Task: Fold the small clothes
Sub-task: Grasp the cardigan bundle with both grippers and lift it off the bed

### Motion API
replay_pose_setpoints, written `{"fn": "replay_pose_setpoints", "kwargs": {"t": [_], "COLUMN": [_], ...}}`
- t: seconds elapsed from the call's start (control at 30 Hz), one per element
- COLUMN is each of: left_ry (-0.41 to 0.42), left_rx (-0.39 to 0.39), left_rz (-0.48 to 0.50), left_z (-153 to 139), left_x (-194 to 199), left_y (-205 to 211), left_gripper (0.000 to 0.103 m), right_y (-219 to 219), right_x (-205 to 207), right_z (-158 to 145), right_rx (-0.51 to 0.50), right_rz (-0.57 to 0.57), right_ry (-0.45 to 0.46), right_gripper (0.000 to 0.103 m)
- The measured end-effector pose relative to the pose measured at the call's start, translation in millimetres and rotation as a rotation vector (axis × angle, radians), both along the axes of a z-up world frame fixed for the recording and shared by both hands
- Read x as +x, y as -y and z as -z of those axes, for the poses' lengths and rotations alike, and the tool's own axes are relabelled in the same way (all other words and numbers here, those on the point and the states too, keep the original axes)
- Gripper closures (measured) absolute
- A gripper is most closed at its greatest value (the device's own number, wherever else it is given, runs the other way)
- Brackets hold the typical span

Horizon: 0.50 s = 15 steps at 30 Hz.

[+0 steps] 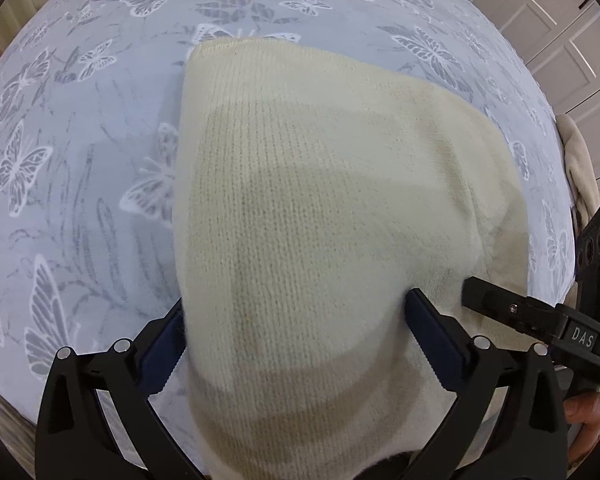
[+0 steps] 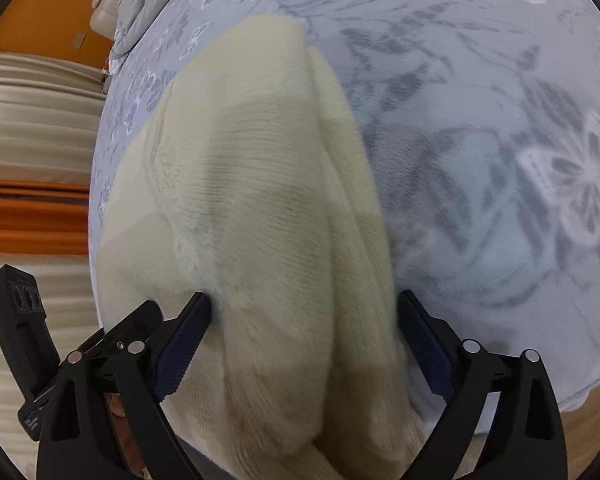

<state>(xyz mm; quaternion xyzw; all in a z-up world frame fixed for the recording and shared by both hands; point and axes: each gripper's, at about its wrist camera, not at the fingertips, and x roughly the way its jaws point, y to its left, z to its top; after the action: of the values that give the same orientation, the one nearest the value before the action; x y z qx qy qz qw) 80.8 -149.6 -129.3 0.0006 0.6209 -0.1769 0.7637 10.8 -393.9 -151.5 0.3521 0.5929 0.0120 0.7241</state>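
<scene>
A cream knitted garment (image 1: 300,200) lies folded on a bed with a pale blue butterfly-print cover (image 1: 80,140). My left gripper (image 1: 296,312) is open, its two fingers set wide on either side of the garment's near end. My right gripper (image 2: 304,312) is open too and straddles the same garment (image 2: 260,200) from the other side, where folded layers and a raised ridge show. The right gripper's finger (image 1: 500,304) shows at the lower right of the left wrist view. The left gripper's body (image 2: 20,320) shows at the lower left of the right wrist view.
The bed cover (image 2: 500,160) spreads wide around the garment. White panelled doors (image 1: 572,40) stand beyond the bed on the right. A beige cloth (image 1: 580,168) hangs at the bed's right edge. A grey pillow (image 2: 148,4) and an orange wall (image 2: 40,20) lie past the bed.
</scene>
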Motion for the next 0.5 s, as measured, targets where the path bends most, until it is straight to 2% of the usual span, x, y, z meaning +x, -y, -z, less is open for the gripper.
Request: {"fn": "replay_pose_setpoints", "kwargs": {"t": [0.3, 0.33, 0.4, 0.43, 0.47, 0.5], "left_ry": [-0.024, -0.029, -0.047, -0.051, -0.053, -0.050], "left_rx": [-0.009, -0.008, -0.015, -0.024, -0.030, -0.032], "left_rz": [-0.017, -0.011, 0.003, 0.005, 0.011, 0.022], "left_z": [2.1, 1.4, -1.0, -3.7, -7.2, -12.1], "left_x": [5.1, 5.1, 5.7, 5.4, 4.5, 2.8], "left_y": [-0.4, -0.2, -1.7, -3.8, -5.0, -6.9], "left_gripper": [0.005, 0.005, 0.007, 0.013, 0.018, 0.027], "right_y": [-6.0, -7.9, -8.7, -8.8, -6.8, -4.9], "right_x": [-4.0, -3.9, -8.1, -10.7, -16.2, -22.8], "right_z": [2.1, 1.2, -4.4, -7.8, -14.0, -20.4], "right_rx": [-0.011, -0.011, 0.009, 0.016, 0.024, 0.042], "right_rz": [0.005, 0.006, 0.006, 0.010, 0.025, 0.048], "right_ry": [0.030, 0.037, 0.078, 0.093, 0.116, 0.133], "right_gripper": [0.006, 0.011, 0.030, 0.045, 0.054, 0.064]}}
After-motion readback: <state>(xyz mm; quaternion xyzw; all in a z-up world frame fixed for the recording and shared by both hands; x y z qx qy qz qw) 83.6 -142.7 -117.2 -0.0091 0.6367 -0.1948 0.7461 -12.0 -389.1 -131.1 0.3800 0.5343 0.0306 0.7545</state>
